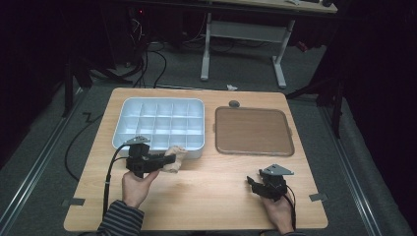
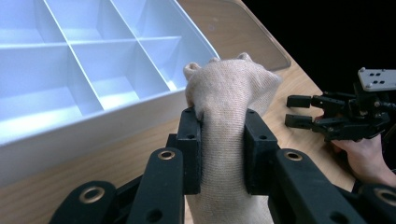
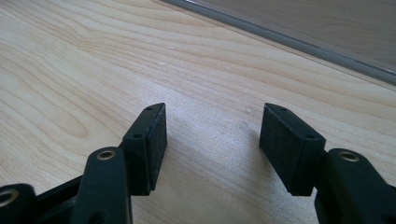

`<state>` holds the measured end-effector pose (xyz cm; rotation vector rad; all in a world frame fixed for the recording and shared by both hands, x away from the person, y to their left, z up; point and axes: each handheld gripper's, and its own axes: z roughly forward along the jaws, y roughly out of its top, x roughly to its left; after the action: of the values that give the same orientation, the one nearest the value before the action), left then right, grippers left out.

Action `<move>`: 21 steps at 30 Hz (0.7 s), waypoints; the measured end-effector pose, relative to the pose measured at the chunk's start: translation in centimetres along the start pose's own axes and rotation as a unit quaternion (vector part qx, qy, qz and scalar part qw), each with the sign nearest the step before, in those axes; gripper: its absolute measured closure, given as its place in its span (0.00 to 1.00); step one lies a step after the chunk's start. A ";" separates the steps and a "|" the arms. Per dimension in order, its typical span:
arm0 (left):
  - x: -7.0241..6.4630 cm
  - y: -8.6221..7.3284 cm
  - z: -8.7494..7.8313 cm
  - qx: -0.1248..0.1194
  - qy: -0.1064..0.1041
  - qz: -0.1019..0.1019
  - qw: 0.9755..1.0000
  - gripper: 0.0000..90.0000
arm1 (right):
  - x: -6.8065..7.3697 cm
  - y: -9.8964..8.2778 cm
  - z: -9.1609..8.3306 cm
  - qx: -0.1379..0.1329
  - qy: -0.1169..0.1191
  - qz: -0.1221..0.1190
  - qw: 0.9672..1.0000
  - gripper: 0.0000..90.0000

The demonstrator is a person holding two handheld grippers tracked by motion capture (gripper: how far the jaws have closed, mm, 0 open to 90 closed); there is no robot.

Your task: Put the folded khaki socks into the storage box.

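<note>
Closest to the lens, two black jaws of the left claw point(image 2: 222, 154) pinch a beige knitted cloth point(image 2: 229, 93), most likely a sock, which bunches up above the pads and hangs down between them. Seen from above, the left claw point(image 1: 164, 160) holds that cloth point(image 1: 175, 158) just off the near edge of a white divided tray point(image 1: 158, 123), whose compartments look empty, on a pale wooden desk point(image 1: 206, 196). To the right of the tray lies a flat brown lid or board point(image 1: 253, 130). The right claw point(image 1: 253, 183) rests low over bare desk near the front right, jaws spread and holding nothing; in its own view the right claw point(image 3: 212, 144) frames only wood grain, with the brown board's edge beyond. Risk, as I judge it: the grip takes the cloth around its middle, so the loose upper bulge could catch on the tray's front wall or drape across a divider if it is carried in. Soft knit may also slip through the pads if the pinch eases. The cloth sits squarely between the left jaws, touching both pads, well apart from the right claw.
</note>
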<state>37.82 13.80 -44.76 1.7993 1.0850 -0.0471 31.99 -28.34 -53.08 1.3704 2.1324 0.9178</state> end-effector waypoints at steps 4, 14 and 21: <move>-0.1 0.7 -0.2 -0.003 0.004 0.005 1.000 0.81 | 0.0 0.0 0.0 0.000 0.000 0.000 1.000 0.46; 0.8 2.2 -0.4 -0.010 0.002 -0.001 1.000 0.81 | 0.0 0.0 0.0 0.000 -0.001 0.000 1.000 0.46; 1.2 3.6 -0.6 -0.011 0.016 0.007 1.000 0.81 | 0.0 0.0 0.0 0.000 -0.001 0.000 1.000 0.46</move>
<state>40.69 14.62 -42.44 1.7932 1.0920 0.0024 31.98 -28.34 -53.08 1.3714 2.1316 0.9162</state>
